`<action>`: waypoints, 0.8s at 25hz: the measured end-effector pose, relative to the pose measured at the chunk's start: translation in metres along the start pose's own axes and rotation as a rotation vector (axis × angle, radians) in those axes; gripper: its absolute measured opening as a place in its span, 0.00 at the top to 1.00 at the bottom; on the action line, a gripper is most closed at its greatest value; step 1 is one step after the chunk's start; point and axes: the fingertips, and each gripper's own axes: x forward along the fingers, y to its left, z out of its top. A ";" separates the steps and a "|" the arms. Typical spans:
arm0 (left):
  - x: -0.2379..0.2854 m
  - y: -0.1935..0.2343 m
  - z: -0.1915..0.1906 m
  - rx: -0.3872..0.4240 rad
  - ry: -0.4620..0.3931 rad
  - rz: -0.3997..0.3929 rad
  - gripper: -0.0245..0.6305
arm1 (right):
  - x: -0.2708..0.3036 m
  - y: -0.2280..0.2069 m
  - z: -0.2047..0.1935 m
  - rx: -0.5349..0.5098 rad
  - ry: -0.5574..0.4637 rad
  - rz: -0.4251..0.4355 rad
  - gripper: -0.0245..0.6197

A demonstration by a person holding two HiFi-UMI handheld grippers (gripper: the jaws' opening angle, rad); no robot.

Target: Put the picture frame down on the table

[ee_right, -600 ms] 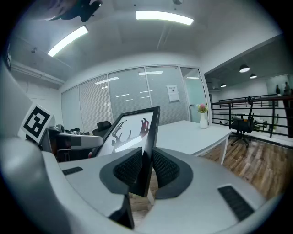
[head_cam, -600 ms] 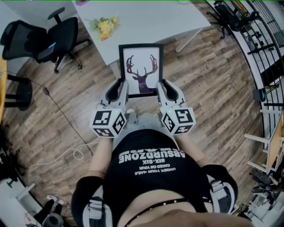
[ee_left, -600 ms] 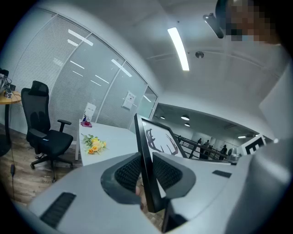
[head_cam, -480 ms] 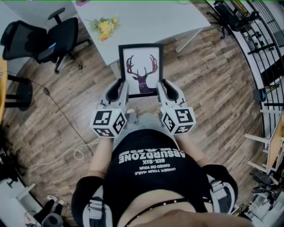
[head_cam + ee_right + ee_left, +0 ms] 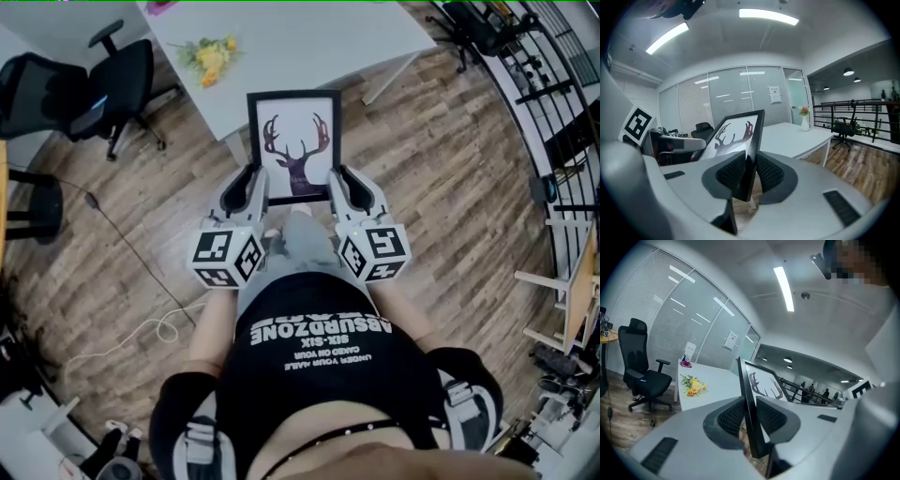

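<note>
**Deer print pinched at both side rails, not yet on the table**

The picture frame point(image 5: 294, 145) hangs in the air in front of you, its deer print facing up at you. In the head view its top edge overlaps the near edge of the white table point(image 5: 309, 37), and wood floor lies under the rest. Treat it as stiff but fragile. The thin black rails look smooth and could slip, and if the front is glazed a hard landing could crack it. The lower side rails, where you have it now, look like the sound place to hold.

Your left gripper point(image 5: 749, 417) has its ribbed pads closed tight on the left rail, with no gap showing. Your right gripper point(image 5: 750, 174) pinches the right rail the same way.

A bunch of yellow flowers point(image 5: 211, 58) lies on the table, well to the left of the frame.
</note>
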 end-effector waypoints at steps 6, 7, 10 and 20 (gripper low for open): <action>0.035 0.006 0.011 0.003 0.029 -0.003 0.82 | 0.026 -0.021 0.011 0.023 0.012 -0.006 0.83; 0.041 0.009 0.013 0.003 0.031 -0.001 0.82 | 0.034 -0.024 0.012 0.027 0.014 -0.003 0.83; 0.058 0.021 0.021 0.001 0.035 0.011 0.82 | 0.055 -0.029 0.018 0.033 0.019 0.010 0.83; 0.137 0.061 0.061 0.018 0.047 0.043 0.82 | 0.143 -0.060 0.053 0.019 0.020 0.015 0.83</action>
